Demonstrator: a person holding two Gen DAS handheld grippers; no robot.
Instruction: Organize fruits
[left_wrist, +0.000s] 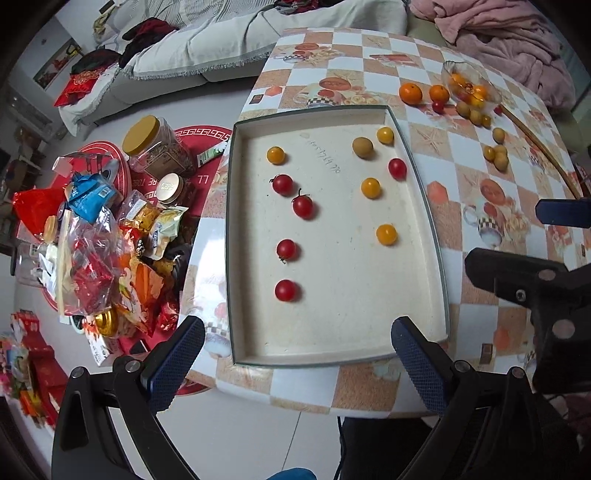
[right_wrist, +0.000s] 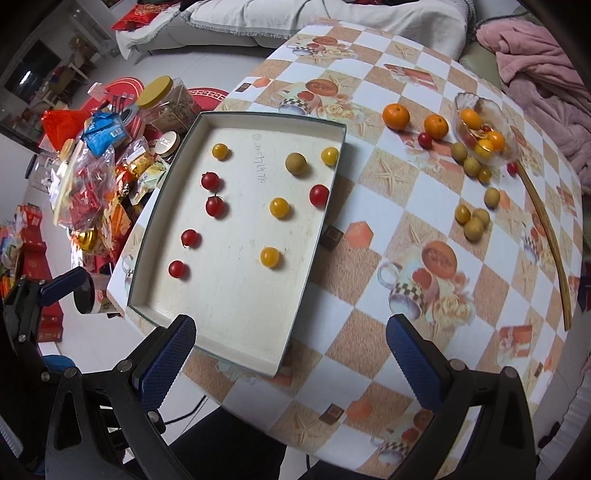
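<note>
Left wrist view: nearest, the left gripper (left_wrist: 297, 363), spread wide and holding nothing, poised over the near rim of the tray (left_wrist: 236, 258). Inside the tray, along its left side, a column of four red tomatoes (left_wrist: 286, 290), topped at the far end by one yellow tomato (left_wrist: 276, 155). Toward the tray's right side, three more yellow tomatoes (left_wrist: 386, 234), a stray red tomato (left_wrist: 397, 168) and a brown longan (left_wrist: 362, 147). Beyond the tray's far right corner, two oranges (left_wrist: 410, 93) and a glass bowl (left_wrist: 471, 86) still holding fruit, with loose longans near it. Off the tray's left side, a heap of snack packets (left_wrist: 107, 258).

Right wrist view: nearest, the right gripper (right_wrist: 291, 354), likewise gaping and empty, hovering above the tray's (right_wrist: 325, 218) near right corner. Same layout inside: reds left, yellows mostly right. To the tray's right, on the checked tablecloth (right_wrist: 388, 280), loose longans (right_wrist: 474, 228), a small red tomato (right_wrist: 425, 139) beside the oranges (right_wrist: 396, 116), and the bowl (right_wrist: 480, 125).

Sorting judged roughly half done: rows begun, one red and one yellow seemingly misplaced, much fruit still outside the tray.
</note>
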